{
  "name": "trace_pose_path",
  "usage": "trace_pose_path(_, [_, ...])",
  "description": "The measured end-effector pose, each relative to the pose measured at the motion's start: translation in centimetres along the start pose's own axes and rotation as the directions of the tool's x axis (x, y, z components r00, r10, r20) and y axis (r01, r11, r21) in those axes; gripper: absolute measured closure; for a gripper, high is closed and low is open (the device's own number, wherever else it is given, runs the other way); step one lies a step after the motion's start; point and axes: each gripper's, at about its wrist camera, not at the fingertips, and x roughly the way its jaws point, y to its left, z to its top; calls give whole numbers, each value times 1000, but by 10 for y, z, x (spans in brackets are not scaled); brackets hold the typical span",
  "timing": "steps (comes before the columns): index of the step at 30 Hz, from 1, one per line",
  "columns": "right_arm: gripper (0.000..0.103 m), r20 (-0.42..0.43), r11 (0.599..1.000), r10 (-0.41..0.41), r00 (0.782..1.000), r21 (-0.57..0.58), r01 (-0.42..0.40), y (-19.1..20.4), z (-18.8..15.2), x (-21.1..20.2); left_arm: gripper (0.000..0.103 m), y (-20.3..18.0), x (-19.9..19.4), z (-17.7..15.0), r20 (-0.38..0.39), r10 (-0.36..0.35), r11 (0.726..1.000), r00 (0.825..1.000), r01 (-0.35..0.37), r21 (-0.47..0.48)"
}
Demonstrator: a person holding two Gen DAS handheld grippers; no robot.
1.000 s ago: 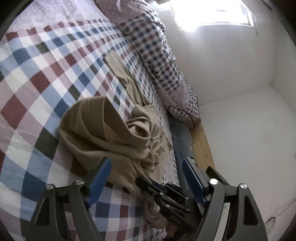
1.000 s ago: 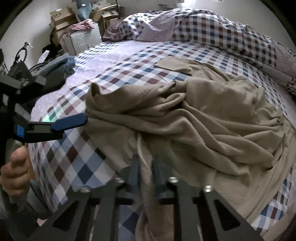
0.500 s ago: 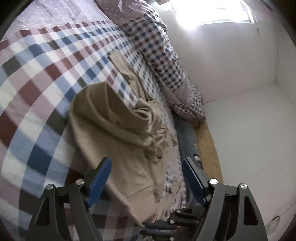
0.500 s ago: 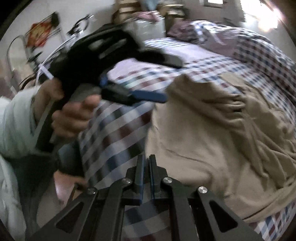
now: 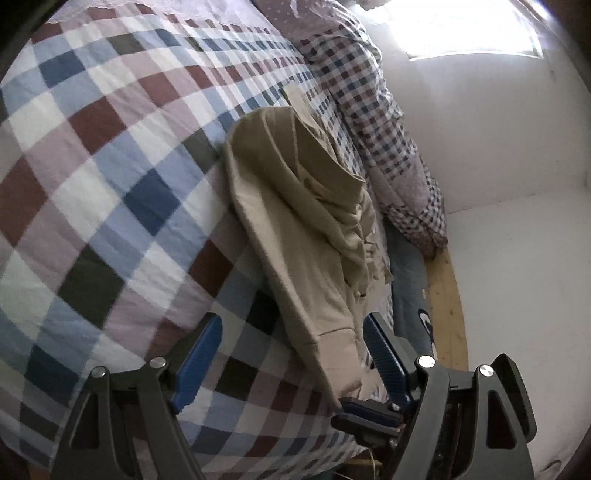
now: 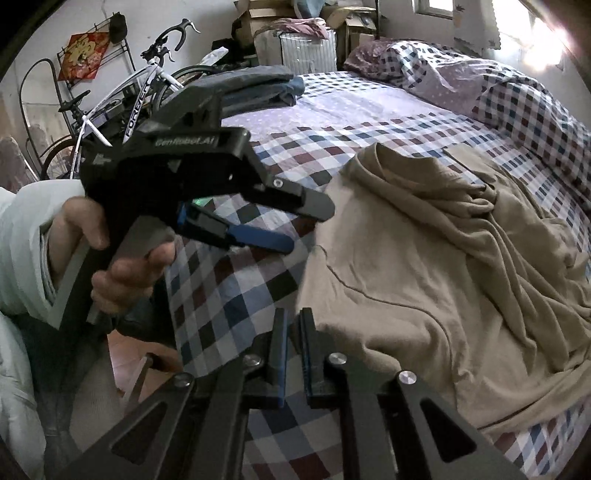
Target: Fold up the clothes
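We see a beige hooded sweatshirt [image 6: 436, 266] lying crumpled on a bed covered by a checked quilt [image 5: 110, 177] in blue, maroon, white and dark squares. In the right wrist view the garment spreads over the near right part of the bed, its smoother lower portion toward us and a heap of folds toward the far right; a curved seam line runs across the flatter cloth. In the left wrist view the same sweatshirt [image 5: 314, 236] runs as a long strip along the bed's edge, its hood rising in a rounded fold at the far end. We hold the left tongs [image 5: 291, 354] with their blue pads spread wide apart and nothing between them, just above the near hem of the garment. From the right wrist view these left tongs [image 6: 284, 225] appear hovering over the quilt beside the garment's left border, gripped by a hand [image 6: 110, 258] emerging from a pale sleeve [image 6: 26, 251]. Our right tongs [image 6: 293, 354] have their two pads drawn nearly together with only a thin slit between them, and no cloth is pinched there; they sit over the quilt just left of the sweatshirt's near corner. A checked duvet [image 5: 384, 122] is bunched along the far side by the white wall. Beyond the bed stand a white bicycle [image 6: 129, 96], folded dark clothes [image 6: 266, 85] and stacked cardboard boxes [image 6: 266, 18].
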Motion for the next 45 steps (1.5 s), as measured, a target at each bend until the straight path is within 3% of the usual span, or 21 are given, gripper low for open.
trace_pose_path(9, [96, 6, 1000, -3, 1000, 4, 3, 1, -1, 0, 22, -8, 18, -11, -30, -31, 1000, 999, 31, -4])
trace_pose_path(17, [96, 3, 1000, -3, 1000, 4, 3, 2, -1, 0, 55, -4, 22, -5, -27, 2, 1000, 1000, -2, -28])
trace_pose_path(19, [96, 2, 1000, -4, 1000, 4, 4, 3, -2, 0, 57, -4, 23, -6, -27, 10, 1000, 1000, -11, -26])
trace_pose_path(26, [96, -1, 1000, -5, 1000, 4, 5, 4, -3, 0, 88, -2, 27, -6, -31, 39, 999, 999, -40, -21])
trace_pose_path(32, [95, 6, 1000, -18, 1000, 11, 18, 2, -2, -3, 93, -5, 23, -7, 1, 49, 999, 999, -49, 8])
trace_pose_path(34, [83, 17, 999, -29, 999, 24, 29, -3, -1, -7, 94, -5, 19, -7, 15, 53, 998, 999, -53, 15])
trace_pose_path(36, [58, 38, 998, -47, 998, 53, 45, -11, -1, -15, 94, -6, 15, -5, 32, 55, 998, 998, -56, 24])
trace_pose_path(37, [55, 49, 996, -57, 997, 68, 54, -16, -1, -18, 94, -5, 13, -4, 38, 56, 998, 998, -57, 28])
trace_pose_path(41, [54, 81, 974, -180, 980, 155, 166, -41, 3, -30, 95, -5, 5, 0, 46, 51, 998, 998, -53, 43])
trace_pose_path(43, [54, 87, 943, -278, 957, 216, 254, -57, 7, -31, 95, -4, 2, 1, 47, 46, 998, 998, -49, 47])
trace_pose_path(45, [53, 72, 895, -386, 920, 272, 354, -73, 12, -28, 95, -3, 0, 2, 43, 41, 998, 998, -44, 50])
